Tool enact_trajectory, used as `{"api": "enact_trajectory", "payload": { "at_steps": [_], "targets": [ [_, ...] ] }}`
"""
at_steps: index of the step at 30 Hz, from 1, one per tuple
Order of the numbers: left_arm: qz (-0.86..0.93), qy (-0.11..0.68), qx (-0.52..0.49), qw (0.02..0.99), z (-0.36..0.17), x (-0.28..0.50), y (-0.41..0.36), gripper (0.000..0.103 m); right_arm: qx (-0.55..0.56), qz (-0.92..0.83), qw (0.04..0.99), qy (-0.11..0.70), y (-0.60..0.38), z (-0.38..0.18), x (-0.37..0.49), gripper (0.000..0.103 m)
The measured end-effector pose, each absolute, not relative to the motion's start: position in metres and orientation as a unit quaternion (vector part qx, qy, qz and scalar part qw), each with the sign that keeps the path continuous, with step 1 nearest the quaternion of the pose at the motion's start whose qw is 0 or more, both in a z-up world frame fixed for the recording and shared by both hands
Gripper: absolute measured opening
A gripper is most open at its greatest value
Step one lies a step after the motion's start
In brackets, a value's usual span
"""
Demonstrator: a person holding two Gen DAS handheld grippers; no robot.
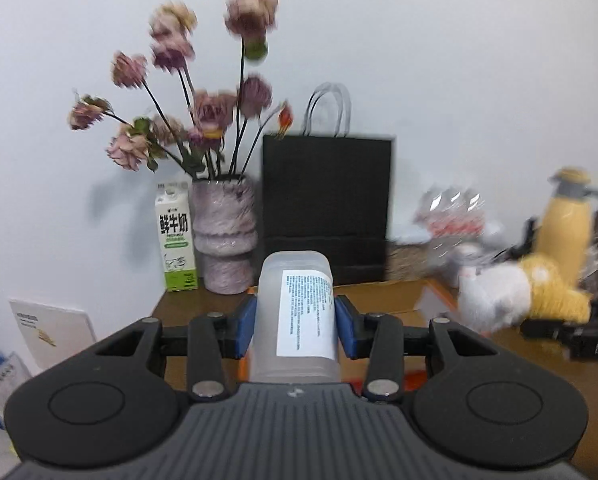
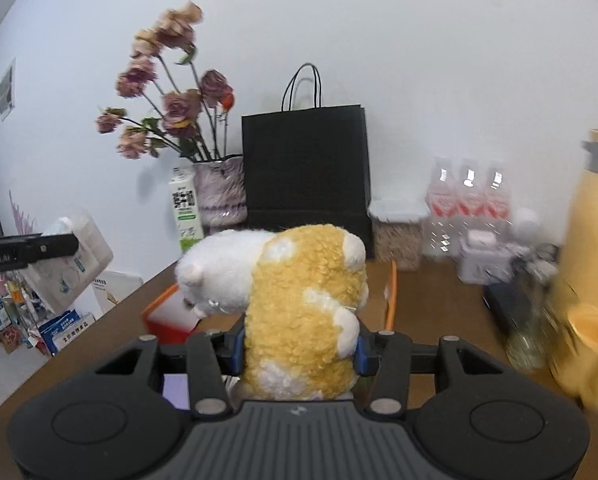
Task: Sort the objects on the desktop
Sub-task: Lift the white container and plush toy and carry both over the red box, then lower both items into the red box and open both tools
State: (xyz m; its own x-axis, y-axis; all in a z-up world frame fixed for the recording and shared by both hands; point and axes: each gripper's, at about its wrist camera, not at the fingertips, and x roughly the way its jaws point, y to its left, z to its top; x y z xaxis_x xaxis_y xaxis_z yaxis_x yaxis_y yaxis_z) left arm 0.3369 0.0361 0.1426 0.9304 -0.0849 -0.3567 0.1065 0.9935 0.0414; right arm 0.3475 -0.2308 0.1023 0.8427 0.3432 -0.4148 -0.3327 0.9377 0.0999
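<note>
Both tongs loaded, both loads carried clear of the brown table (image 2: 439, 312); sorting looks mid-way, nothing set down at this instant.

Left tongs (image 1: 295, 322): blue pads clamped on the sides of a frosted plastic box (image 1: 295, 312) with a white printed label; box stands up between the fingers, top end pointing away toward the black bag (image 1: 327, 200).

Right tongs (image 2: 299, 348): closed on the lower body of a yellow-and-white plush toy (image 2: 299, 300); its white head droops left, above an orange-edged tray (image 2: 167, 312) on the table.

Left on the table, as far as visible: milk carton (image 1: 177, 236), vase (image 1: 225, 236) of flowers, water bottles (image 2: 467, 204), yellow flask (image 2: 591, 220); right side blurred. Destination for either load: cannot tell; the tray is my guess.
</note>
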Motion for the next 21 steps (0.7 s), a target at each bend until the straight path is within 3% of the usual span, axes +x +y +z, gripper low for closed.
{"api": "enact_trajectory", "payload": {
  "at_steps": [5, 10, 17, 21],
  "targets": [
    [-0.03, 0.175, 0.029, 0.984, 0.127, 0.441, 0.035, 0.043, 0.037, 0.166, 0.947, 0.272, -0.211, 0.096, 0.464, 0.047],
    [-0.027, 0.245, 0.018, 0.969, 0.089, 0.525, 0.042, 0.043, 0.009, 0.141, 0.941, 0.307, -0.188, 0.064, 0.529, 0.047],
    [-0.017, 0.319, 0.076, 0.944, 0.023, 0.576, 0.029, 0.043, -0.011, 0.104, 0.922, 0.373, -0.181, 0.014, 0.579, 0.047],
    [-0.02, 0.361, 0.113, 0.925, 0.011, 0.573, 0.019, 0.044, -0.022, 0.069, 0.914, 0.399, -0.182, 0.001, 0.594, 0.05]
  ]
}}
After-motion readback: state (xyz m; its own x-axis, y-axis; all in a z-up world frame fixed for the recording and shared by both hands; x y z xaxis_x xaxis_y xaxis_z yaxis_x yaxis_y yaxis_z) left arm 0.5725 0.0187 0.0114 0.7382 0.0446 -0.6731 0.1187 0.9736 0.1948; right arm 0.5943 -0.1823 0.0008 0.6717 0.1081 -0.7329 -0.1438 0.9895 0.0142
